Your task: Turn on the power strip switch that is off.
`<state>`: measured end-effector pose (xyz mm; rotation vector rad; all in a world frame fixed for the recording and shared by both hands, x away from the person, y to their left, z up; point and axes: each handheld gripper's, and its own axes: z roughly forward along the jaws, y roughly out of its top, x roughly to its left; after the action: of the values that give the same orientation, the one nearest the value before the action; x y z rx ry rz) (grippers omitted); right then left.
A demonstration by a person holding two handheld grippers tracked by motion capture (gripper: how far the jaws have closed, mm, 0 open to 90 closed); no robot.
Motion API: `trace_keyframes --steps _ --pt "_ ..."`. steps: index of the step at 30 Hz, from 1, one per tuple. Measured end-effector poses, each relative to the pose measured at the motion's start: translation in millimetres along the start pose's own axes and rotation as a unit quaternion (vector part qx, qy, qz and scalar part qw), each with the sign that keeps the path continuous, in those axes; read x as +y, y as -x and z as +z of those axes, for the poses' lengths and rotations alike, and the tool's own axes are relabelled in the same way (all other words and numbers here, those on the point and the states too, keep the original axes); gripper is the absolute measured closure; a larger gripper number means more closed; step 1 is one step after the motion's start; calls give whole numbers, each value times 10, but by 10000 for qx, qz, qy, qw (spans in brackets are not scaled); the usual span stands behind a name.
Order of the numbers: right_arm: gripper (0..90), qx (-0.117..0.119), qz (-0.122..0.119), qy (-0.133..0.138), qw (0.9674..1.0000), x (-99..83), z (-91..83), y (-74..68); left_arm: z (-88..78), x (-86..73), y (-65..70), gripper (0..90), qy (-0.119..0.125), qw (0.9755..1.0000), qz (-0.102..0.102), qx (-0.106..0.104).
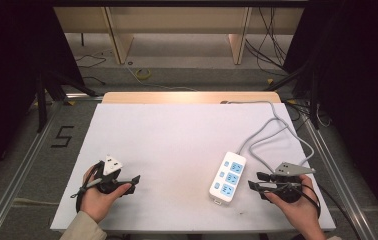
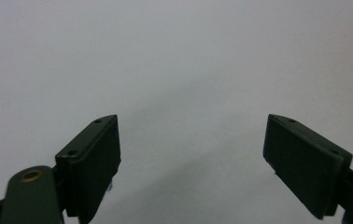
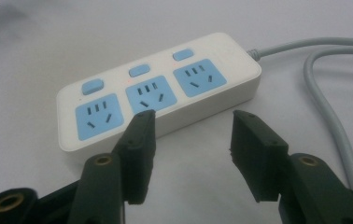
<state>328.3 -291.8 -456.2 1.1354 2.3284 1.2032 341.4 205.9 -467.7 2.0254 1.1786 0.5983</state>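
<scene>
Both pairs of black jaws stand spread apart with nothing between them: in the left gripper view the two flat black fingers [image 2: 93,161] of the left gripper [image 2: 191,163] frame only bare, pale surface, and in the right gripper view the right gripper [image 3: 191,154] holds its jaws open just short of a white plastic power strip with three blue sockets and three blue rocker switches [image 3: 160,88]. From that camera the tip of one jaw overlaps the strip's near side wall; whether it touches cannot be told. The high view shows the white rectangular table top [image 1: 177,140] with the strip lying near its right front part, its long axis running away from the person, and the right gripper [image 1: 253,181] just beside it, jaws pointing at its side. A grey round cable [image 1: 272,135] leaves the strip's far end, loops over the table and runs off toward the back edge, where its end is lost. The left gripper [image 1: 136,183] rests well apart from the strip, at the left front of the table, its jaws pointing right. The left hand [image 1: 97,197] and the right hand [image 1: 297,200] wrap the gripper bodies, hiding most of them; the forearms are cut off by the bottom edge. A small red glow shows by the middle switch, too tiny to make out clearly.
</scene>
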Motion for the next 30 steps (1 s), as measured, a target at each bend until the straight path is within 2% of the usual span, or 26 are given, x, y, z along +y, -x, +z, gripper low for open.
trace_keyframes --steps 8,17,30 --pt "678 -78 -99 -134 9998 70 -28 -35 3 3 -6 189 0 10000 -19 52" --pt "900 -227 -327 -530 9978 161 -32 -81 10 22 8 190 -4 10000 31 41" --pt "900 -220 -504 -1051 9929 267 -20 -78 9 28 19 193 8 10000 38 57"
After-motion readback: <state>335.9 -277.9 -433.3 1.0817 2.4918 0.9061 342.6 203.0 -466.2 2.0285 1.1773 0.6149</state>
